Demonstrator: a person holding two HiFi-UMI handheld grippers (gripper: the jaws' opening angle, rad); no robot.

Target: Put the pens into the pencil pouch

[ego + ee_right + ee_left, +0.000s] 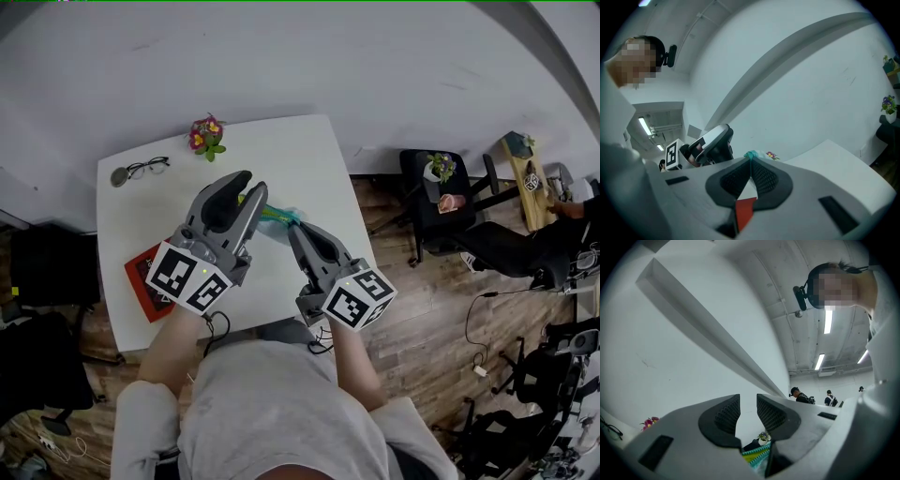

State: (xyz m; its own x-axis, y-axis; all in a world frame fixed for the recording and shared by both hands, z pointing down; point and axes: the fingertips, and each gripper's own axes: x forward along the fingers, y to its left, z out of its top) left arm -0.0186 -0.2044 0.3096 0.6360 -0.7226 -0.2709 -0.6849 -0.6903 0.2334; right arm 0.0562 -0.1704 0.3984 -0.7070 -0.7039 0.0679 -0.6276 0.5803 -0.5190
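Head view: above the white table, the left gripper and right gripper flank the green pouch. Left gripper view: jaws a little apart, pads empty. Right gripper view: jaws pinch the pouch's edge. No pens are visible. The step seems to be opening the pouch, so the left jaws probably need the opposite edge.

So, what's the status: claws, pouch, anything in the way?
Right claw shut on pouch edge. Left claw open, pouch just below it. No pens in sight. Nothing blocking.
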